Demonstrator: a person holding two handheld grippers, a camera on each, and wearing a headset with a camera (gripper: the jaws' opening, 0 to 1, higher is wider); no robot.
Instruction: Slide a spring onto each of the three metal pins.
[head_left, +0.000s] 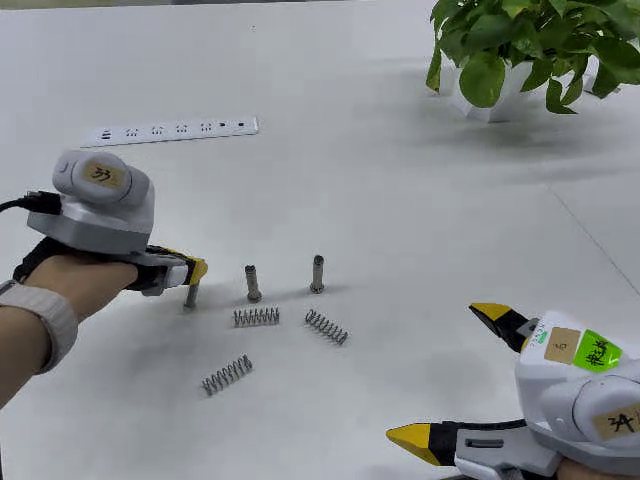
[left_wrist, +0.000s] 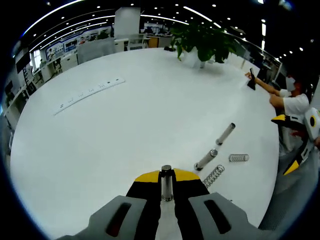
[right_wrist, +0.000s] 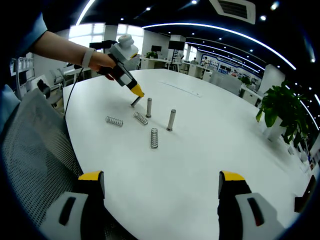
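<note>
Leftmost pin (head_left: 190, 296) pinched by left gripper (head_left: 195, 272), likely to steady it; right gripper (head_left: 452, 374) held spread, springs (head_left: 256, 317) left untouched

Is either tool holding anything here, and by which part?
The left tool grips one pin near its upper end. The right tool is open and holds nothing.

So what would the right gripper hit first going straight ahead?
Probably the nearest spring, lying on the table roughly centred ahead of the open right gripper. A metal pin stands just beyond. The gripper's height above the table is unclear.
</note>
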